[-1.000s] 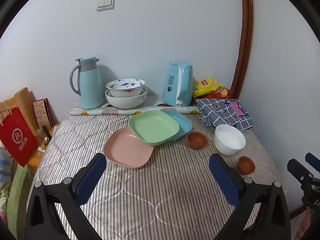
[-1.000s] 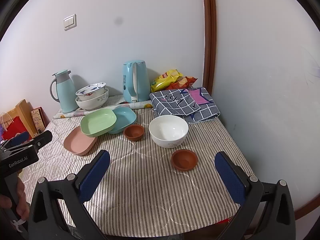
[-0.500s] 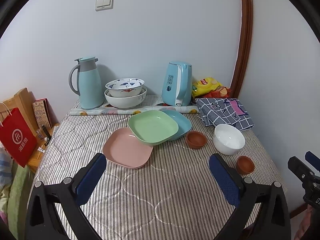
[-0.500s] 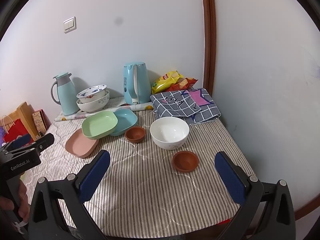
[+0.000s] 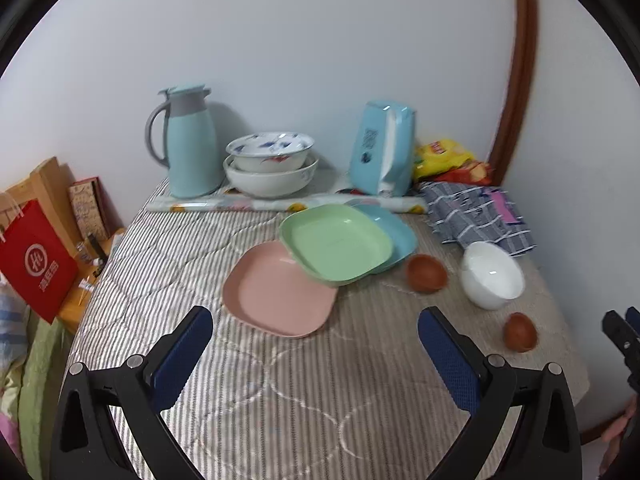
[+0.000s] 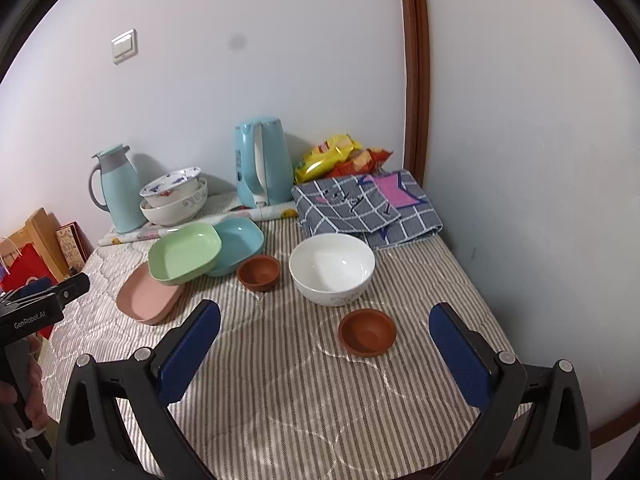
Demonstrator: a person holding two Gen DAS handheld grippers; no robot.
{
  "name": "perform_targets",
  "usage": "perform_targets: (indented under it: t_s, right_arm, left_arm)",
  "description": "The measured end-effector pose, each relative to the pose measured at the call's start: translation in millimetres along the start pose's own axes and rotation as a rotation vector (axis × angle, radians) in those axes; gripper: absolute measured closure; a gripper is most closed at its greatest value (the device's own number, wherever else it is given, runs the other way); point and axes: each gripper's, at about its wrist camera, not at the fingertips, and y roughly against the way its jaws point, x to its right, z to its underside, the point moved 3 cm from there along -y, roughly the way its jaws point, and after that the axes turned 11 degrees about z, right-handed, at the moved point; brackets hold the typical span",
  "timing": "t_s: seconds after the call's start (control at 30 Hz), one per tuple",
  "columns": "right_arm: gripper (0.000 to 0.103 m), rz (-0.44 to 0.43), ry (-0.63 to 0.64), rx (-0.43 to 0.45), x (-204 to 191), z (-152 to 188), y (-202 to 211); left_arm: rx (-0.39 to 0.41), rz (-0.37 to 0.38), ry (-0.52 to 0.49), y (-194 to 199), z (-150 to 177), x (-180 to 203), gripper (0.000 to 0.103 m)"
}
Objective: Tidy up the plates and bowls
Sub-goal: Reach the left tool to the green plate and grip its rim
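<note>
A pink plate (image 5: 278, 290), a green plate (image 5: 335, 243) leaning on it and a blue plate (image 5: 394, 230) overlap mid-table. A white bowl (image 6: 332, 268) and two small brown bowls (image 6: 259, 273) (image 6: 367, 337) stand to the right. Two stacked patterned bowls (image 5: 270, 164) sit at the back. My left gripper (image 5: 316, 346) is open and empty, above the table just before the pink plate. My right gripper (image 6: 325, 336) is open and empty, held before the near brown bowl.
A teal thermos jug (image 5: 190, 142), a blue kettle (image 5: 384, 148), snack bags (image 5: 446, 158) and a folded checked cloth (image 6: 366, 208) line the back and right. A rolled mat (image 5: 280, 204) lies across the back. A red bag (image 5: 36, 260) stands left of the table.
Both grippers have drifted slightly forward and the left view is tilted and blurred by motion. No dish has moved. Both stay open.
</note>
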Motion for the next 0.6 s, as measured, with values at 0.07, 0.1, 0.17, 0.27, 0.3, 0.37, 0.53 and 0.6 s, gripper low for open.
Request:
perform_targets:
  t_s: [0.07,0.1,0.17,0.27,0.3,0.37,0.53,0.6]
  right_arm:
    - [0.001,0.006,-0.001,-0.016,1.3,1.9,-13.0]
    - [0.001,0.011,-0.004,-0.024,2.8,2.9,-20.7]
    - [0.002,0.007,-0.009,-0.043,5.9,4.7,-35.1]
    - [0.004,0.011,-0.015,-0.067,10.5,7.3,-55.8]
    - [0.005,0.011,-0.015,-0.078,11.2,7.7,-62.4]
    - [0.006,0.014,-0.013,-0.090,12.0,8.6,-73.5]
    - [0.011,-0.004,-0.008,-0.130,5.6,6.3,-102.7]
    - [0.016,-0.008,0.014,-0.135,-3.7,3.1,-112.3]
  left_arm:
    - [-0.014,-0.007,0.013,-10.7,1.1,-7.4,0.000]
    - [-0.021,-0.014,0.018,-16.6,1.4,-11.3,0.000]
    - [-0.045,-0.024,0.030,-29.9,2.0,-18.0,0.000]
    - [-0.082,-0.010,0.047,-50.2,3.8,-27.3,0.000]
    - [-0.090,-0.012,0.050,-53.3,4.4,-28.7,0.000]
    - [-0.105,-0.005,0.059,-63.7,5.3,-32.0,0.000]
    - [-0.122,-0.003,0.070,-87.0,0.8,-37.4,0.000]
    - [-0.122,0.005,0.077,-95.7,-4.0,-40.0,0.001]
